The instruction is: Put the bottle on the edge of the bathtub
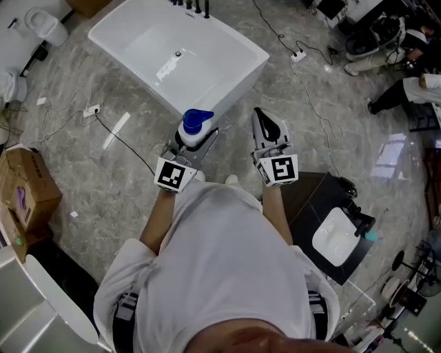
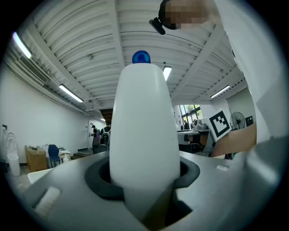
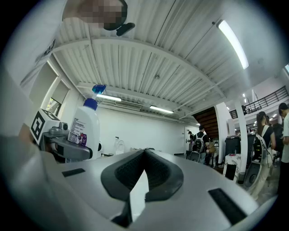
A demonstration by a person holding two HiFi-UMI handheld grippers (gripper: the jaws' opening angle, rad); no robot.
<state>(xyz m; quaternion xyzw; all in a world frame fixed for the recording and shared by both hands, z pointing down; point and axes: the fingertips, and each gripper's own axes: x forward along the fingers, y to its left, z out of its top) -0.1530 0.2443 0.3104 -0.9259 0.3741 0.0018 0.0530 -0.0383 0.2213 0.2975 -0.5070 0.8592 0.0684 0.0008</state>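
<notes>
A white bottle [image 1: 195, 125] with a blue cap stands upright between the jaws of my left gripper [image 1: 189, 141], which is shut on its body. In the left gripper view the bottle [image 2: 142, 131] fills the middle, with the dark pads pressed on both its sides. The right gripper view shows the same bottle [image 3: 85, 128] off to the left. My right gripper [image 1: 267, 127] is held beside it, level, its jaws together at the tips with nothing between them. The white bathtub [image 1: 234, 76] lies on the floor just ahead of both grippers.
Black taps [image 1: 193, 7] sit at the tub's far end. Cables [image 1: 103, 120] trail over the marble floor to the left. A cardboard box [image 1: 27, 189] stands at the left, and a black stand with a white basin [image 1: 337, 238] at the right. People [image 1: 413, 83] are at the far right.
</notes>
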